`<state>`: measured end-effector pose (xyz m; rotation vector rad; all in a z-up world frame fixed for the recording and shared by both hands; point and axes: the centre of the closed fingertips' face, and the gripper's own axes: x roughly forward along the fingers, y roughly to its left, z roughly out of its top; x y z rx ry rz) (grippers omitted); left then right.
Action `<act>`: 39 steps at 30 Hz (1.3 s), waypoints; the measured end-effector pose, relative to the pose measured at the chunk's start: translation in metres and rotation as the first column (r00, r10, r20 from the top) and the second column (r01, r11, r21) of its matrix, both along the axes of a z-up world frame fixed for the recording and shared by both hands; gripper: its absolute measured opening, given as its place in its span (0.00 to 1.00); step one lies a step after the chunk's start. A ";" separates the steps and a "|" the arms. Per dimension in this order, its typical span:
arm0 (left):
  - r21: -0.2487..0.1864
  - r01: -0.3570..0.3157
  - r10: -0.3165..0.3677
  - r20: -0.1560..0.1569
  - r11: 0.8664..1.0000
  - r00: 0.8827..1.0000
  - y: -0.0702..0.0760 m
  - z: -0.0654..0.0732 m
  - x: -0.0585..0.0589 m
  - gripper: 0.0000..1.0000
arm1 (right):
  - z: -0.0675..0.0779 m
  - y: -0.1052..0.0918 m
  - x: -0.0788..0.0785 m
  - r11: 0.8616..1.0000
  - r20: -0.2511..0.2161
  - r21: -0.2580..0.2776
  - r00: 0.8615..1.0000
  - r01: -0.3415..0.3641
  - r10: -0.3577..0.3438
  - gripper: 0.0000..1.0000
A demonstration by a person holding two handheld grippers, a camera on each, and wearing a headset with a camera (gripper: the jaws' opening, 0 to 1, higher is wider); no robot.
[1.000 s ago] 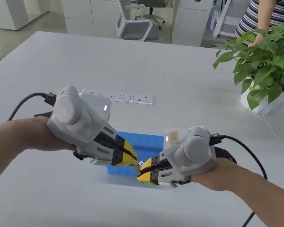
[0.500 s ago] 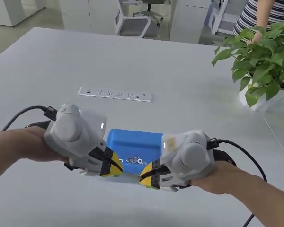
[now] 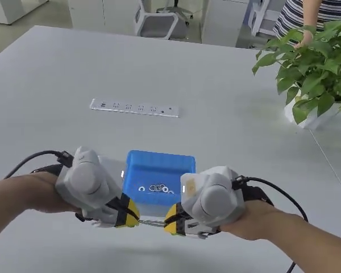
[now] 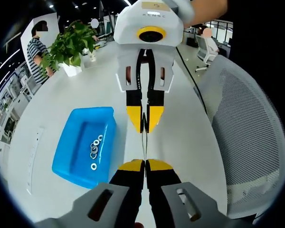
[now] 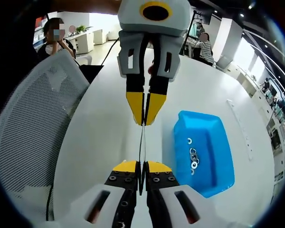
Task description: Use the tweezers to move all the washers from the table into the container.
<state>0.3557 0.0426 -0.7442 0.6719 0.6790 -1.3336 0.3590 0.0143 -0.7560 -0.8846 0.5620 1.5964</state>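
In the lower middle of the head view, the left gripper [image 3: 133, 214] and the right gripper [image 3: 170, 219] are held tip to tip, just below the blue container [image 3: 159, 165] in the frame. The tweezers [image 3: 152, 223] are seen as a thin metal strip spanning the short gap between the two. In the left gripper view, the yellow-tipped jaws at the bottom are pressed together on one end of the tweezers, and the opposing gripper's jaws at the centre are closed on the other end. The same double pinch is shown in the right gripper view. Several washers [image 3: 156, 188] are gathered on the container's floor. A white power strip [image 3: 133, 108] is laid on the table [image 3: 216, 102] above the container, and a potted plant [image 3: 312, 74] is placed at the upper right.
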 end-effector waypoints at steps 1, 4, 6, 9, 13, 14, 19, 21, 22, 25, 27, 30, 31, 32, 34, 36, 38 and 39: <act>0.004 0.001 -0.001 0.000 1.000 1.000 0.000 -0.002 0.000 0.05 | -0.003 0.000 0.000 1.000 -0.002 -0.003 1.000 0.003 -0.003 0.05; 0.019 0.005 -0.005 -0.005 1.000 1.000 0.000 -0.011 0.002 0.05 | -0.009 -0.001 0.000 1.000 -0.005 -0.015 1.000 0.006 -0.006 0.05; 0.026 0.004 -0.003 -0.012 1.000 1.000 0.001 -0.017 0.002 0.05 | -0.014 -0.001 0.001 1.000 -0.009 -0.023 1.000 0.008 -0.008 0.05; 0.033 0.004 -0.003 -0.020 0.999 1.000 0.000 -0.023 0.003 0.05 | -0.021 -0.002 0.001 0.999 -0.019 -0.035 1.000 0.013 -0.014 0.06; 0.043 -0.002 0.003 -0.028 0.999 1.000 0.000 -0.033 0.003 0.05 | -0.028 -0.003 0.000 0.999 -0.015 -0.045 1.000 0.012 -0.013 0.06; 0.048 0.000 0.002 -0.031 0.999 1.000 0.000 -0.035 0.002 0.05 | -0.030 -0.002 0.000 0.999 -0.025 -0.046 1.000 0.016 -0.017 0.06; 0.080 0.011 -0.009 -0.027 0.997 1.000 0.002 -0.047 0.000 0.06 | -0.036 -0.001 -0.002 0.999 -0.027 -0.049 1.000 0.013 -0.014 0.07; 0.082 0.007 -0.004 -0.029 0.997 1.000 0.003 -0.049 0.000 0.06 | -0.038 0.000 -0.001 0.999 -0.027 -0.051 1.000 0.015 -0.016 0.08; 0.083 0.005 -0.003 -0.030 0.997 1.000 0.003 -0.049 0.000 0.06 | -0.039 0.000 -0.002 0.998 -0.038 -0.051 0.999 0.021 -0.022 0.08; 0.077 0.005 -0.003 -0.037 0.997 0.999 0.003 -0.051 -0.001 0.06 | -0.041 -0.001 -0.003 0.998 -0.042 -0.052 0.999 0.020 -0.022 0.09; 0.077 0.001 0.002 -0.036 0.997 0.999 0.003 -0.052 -0.001 0.06 | -0.042 -0.001 -0.002 0.998 -0.036 -0.051 0.999 0.022 -0.024 0.09; 0.078 -0.002 0.005 -0.041 0.997 0.999 0.003 -0.053 -0.001 0.06 | -0.044 -0.001 -0.002 0.998 -0.038 -0.054 0.999 0.024 -0.026 0.10; 0.077 -0.004 0.008 -0.042 0.997 0.999 0.002 -0.054 0.000 0.06 | -0.045 -0.001 -0.001 0.998 -0.036 -0.055 0.999 0.024 -0.026 0.10; 0.076 -0.007 0.011 -0.044 0.997 0.999 0.002 -0.054 0.000 0.06 | -0.045 -0.001 -0.001 0.998 -0.039 -0.055 0.999 0.025 -0.027 0.10; 0.074 -0.010 0.013 -0.046 0.997 0.999 0.002 -0.055 0.001 0.06 | -0.045 -0.002 -0.001 0.998 -0.033 -0.054 0.999 0.023 -0.025 0.10; 0.074 -0.012 0.015 -0.047 0.997 0.999 0.003 -0.055 0.001 0.06 | -0.046 -0.002 0.000 0.999 -0.035 -0.049 0.999 0.024 -0.026 0.11; 0.074 -0.013 0.017 -0.048 0.997 0.999 0.003 -0.056 0.002 0.06 | -0.047 -0.002 0.000 0.998 -0.039 -0.051 0.999 0.026 -0.028 0.11; 0.074 -0.013 0.017 -0.049 0.997 0.999 0.004 -0.056 0.002 0.06 | -0.047 -0.002 0.001 0.998 -0.037 -0.051 0.999 0.024 -0.026 0.11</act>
